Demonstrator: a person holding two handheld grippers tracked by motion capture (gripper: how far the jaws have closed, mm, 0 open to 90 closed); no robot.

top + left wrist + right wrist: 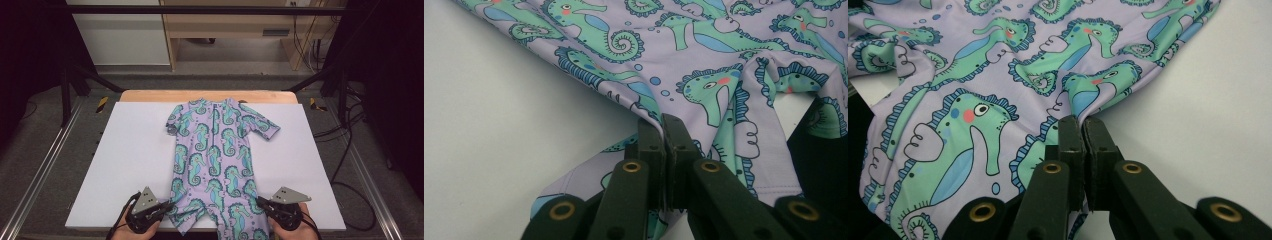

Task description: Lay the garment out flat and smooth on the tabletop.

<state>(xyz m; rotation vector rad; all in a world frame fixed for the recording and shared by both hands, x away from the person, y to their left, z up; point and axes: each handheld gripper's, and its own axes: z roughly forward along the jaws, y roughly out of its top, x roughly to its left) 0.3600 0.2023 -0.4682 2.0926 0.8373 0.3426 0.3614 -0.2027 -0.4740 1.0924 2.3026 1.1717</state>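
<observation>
Both grippers — left gripper (663, 125), right gripper (1082, 125) — pinch swimsuit (215, 150) legs.

White table (125, 150) lies bare on both sides of the swimsuit (215, 150)

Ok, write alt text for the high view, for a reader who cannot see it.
A child's purple seahorse-print swimsuit lies flat, neck away from the camera, on a white table. At the near edge a person's left gripper and right gripper each pinch a leg hem with shut fingers.
</observation>
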